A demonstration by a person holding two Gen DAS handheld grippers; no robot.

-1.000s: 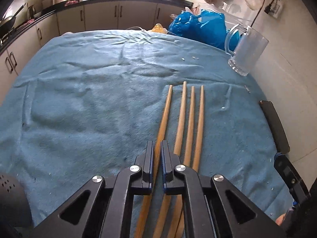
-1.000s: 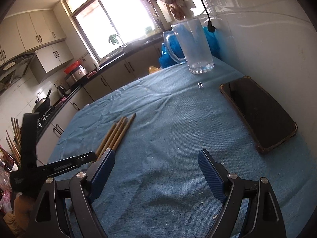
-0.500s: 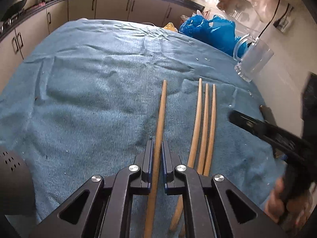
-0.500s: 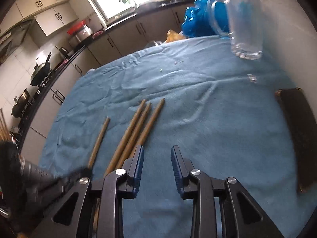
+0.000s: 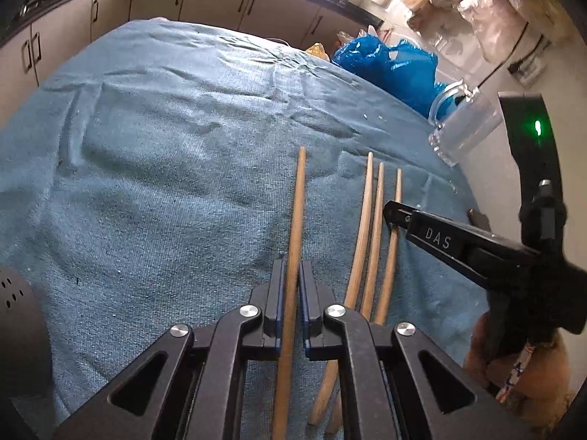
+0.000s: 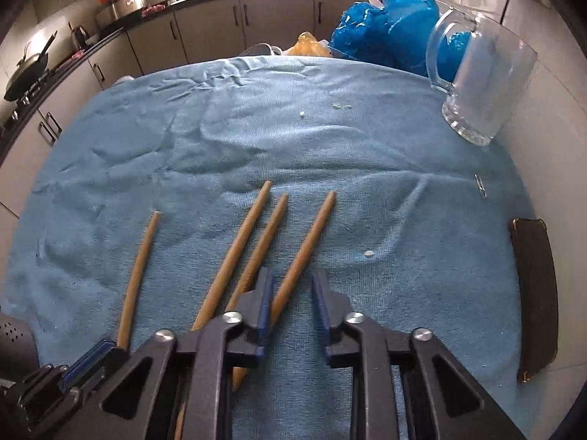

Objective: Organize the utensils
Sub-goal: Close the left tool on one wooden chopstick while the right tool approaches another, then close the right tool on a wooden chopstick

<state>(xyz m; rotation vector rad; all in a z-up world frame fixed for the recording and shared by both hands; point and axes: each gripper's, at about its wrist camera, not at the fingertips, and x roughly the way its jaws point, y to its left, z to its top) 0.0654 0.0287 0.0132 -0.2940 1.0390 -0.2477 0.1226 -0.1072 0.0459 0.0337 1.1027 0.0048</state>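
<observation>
Four wooden chopsticks lie on a blue cloth (image 6: 330,154). My left gripper (image 5: 291,275) is shut on one chopstick (image 5: 299,201), which lies apart to the left of the rest; the right wrist view shows this chopstick (image 6: 143,267) alone at the left. The other three (image 5: 367,201) lie side by side. My right gripper (image 6: 293,286) points down over them and its jaws are closing. The rightmost chopstick (image 6: 312,234) runs between them against the left pad, with a gap still on the right. In the left wrist view the right gripper (image 5: 394,214) reaches in from the right.
A clear glass mug (image 6: 480,84) stands at the cloth's far right by the wall, with a blue plastic bag (image 6: 385,29) behind it. A dark flat phone-like slab (image 6: 535,293) lies along the right edge. Kitchen cabinets run behind the table.
The left gripper has slid its chopstick leftward, away from the other three. The right gripper swung over from the right side to those three, and its wide jaws narrowed around the rightmost one.
</observation>
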